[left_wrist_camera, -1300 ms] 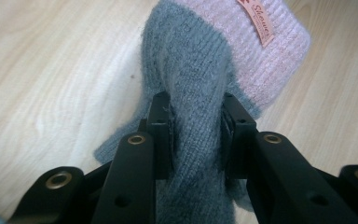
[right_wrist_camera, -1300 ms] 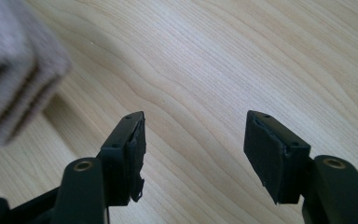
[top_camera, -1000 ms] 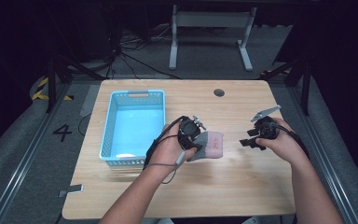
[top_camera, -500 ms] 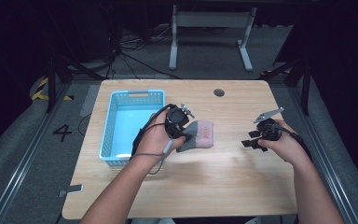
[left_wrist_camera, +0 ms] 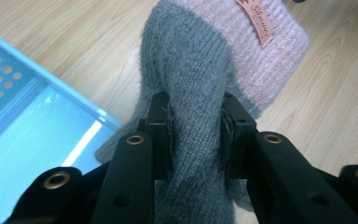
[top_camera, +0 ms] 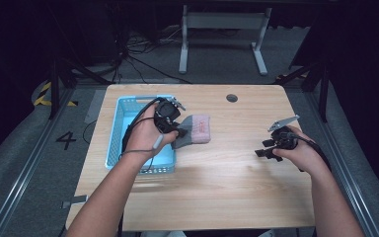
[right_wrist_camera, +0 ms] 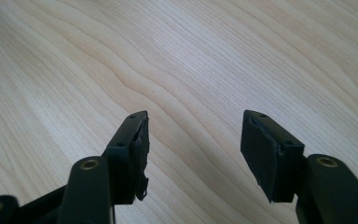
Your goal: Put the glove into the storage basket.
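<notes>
Carried toward the basket (top_camera: 121, 126), sock (left_wrist_camera: 200, 98) stays pinched between left gripper (left_wrist_camera: 195, 135) jaws.

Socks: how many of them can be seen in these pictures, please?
1. The grey and pink sock is held in the left tool, beside the blue basket at its right rim. The sock looks folded, so a second may be hidden.

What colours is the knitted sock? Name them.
Grey with a pink cuff: the sock, pinched in the left tongs, shows best in the left gripper view.
</notes>
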